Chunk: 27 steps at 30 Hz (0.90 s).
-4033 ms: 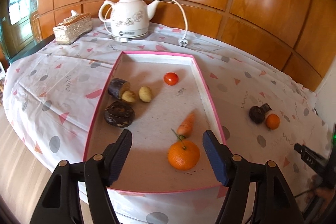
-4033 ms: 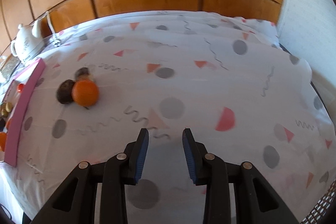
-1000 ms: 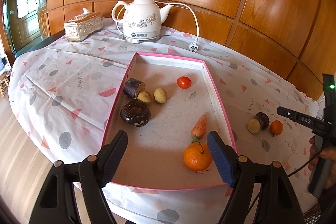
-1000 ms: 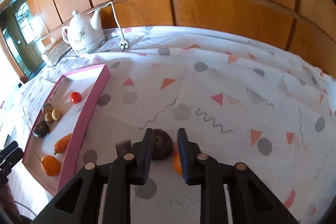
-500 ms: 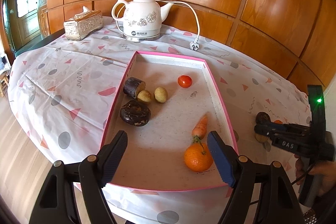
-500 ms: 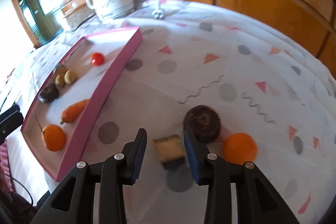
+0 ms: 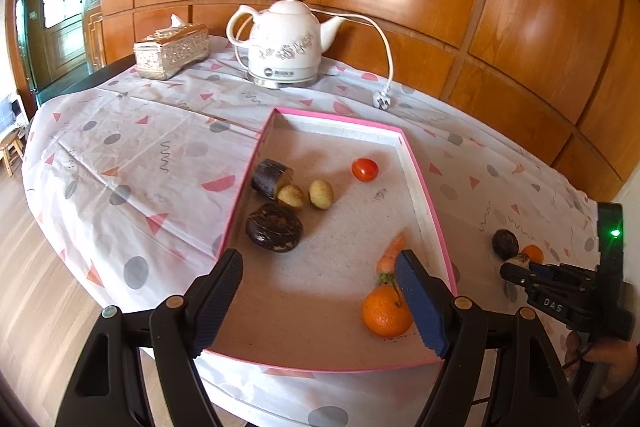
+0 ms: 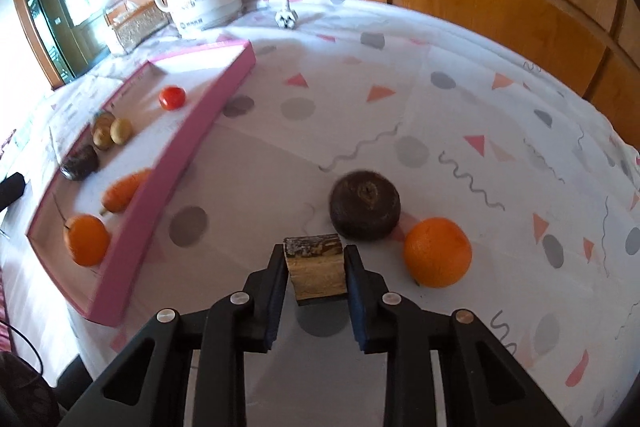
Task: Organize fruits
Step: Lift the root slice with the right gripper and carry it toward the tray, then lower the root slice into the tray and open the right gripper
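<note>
1. Now my right tongs [image 8: 314, 269] are clenched on a short stub of cut cane [image 8: 315, 267], pads on its two opposite flanks, cut end facing me.
2. Taking the pink tray [image 8: 188, 147] as landmark: the stub sits on the bench off the tray's right wall, with a dark round fruit [image 8: 365, 205] just beyond it and a loose orange [image 8: 437, 251] further from the tray.
3. I judge the stub light and stiff with rough bark, so it should not slip; a grip across the middle suits it.
4. The round fruits would roll, so I would take them across their widest part.
5. The right tongs point steeply down at the bench.
6. My left tongs [image 7: 320, 301] stand released and empty, angled down over the tray's near end, above its orange [image 7: 385, 310] and carrot [image 7: 392, 251].
</note>
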{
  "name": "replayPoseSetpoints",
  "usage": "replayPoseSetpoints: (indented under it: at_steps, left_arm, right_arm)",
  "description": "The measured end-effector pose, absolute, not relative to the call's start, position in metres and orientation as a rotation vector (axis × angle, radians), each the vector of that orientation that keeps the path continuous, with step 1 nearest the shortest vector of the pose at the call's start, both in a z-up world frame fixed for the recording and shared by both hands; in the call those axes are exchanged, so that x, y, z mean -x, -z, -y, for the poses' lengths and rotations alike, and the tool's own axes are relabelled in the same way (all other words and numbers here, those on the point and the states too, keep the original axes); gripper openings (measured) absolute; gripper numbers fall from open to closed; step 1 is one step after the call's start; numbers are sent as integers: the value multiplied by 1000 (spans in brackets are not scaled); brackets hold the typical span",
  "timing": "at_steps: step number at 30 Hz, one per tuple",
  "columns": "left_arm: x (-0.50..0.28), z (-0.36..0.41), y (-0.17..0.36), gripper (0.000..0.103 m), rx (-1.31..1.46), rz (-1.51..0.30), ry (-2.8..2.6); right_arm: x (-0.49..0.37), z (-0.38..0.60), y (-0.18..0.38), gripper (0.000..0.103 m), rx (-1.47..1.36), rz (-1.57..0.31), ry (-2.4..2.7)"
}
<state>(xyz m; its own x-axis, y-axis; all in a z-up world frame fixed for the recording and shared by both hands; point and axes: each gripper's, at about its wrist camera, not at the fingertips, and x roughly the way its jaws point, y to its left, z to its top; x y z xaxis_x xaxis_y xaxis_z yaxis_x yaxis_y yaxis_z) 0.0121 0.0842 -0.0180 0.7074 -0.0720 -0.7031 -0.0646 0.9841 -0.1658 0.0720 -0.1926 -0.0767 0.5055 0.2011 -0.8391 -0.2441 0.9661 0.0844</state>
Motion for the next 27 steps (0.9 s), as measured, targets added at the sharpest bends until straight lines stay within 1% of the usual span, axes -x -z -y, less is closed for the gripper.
replayPoseSetpoints:
  at_steps: [3, 12, 21, 27]
  left_arm:
    - [-9, -88, 15, 79, 186, -778, -11]
    - [-1, -97, 10, 90, 192, -753, -80]
    - [2, -106, 12, 93, 206, -745, -116]
    - [2, -115, 15, 93, 234, -747, -142]
  right_arm:
    - [-71, 184, 63, 28, 51, -972, -295]
    - [-76, 136, 40, 28, 62, -928, -429]
    - [-86, 88, 31, 27, 77, -913, -542]
    - [-99, 68, 27, 28, 74, -907, -559]
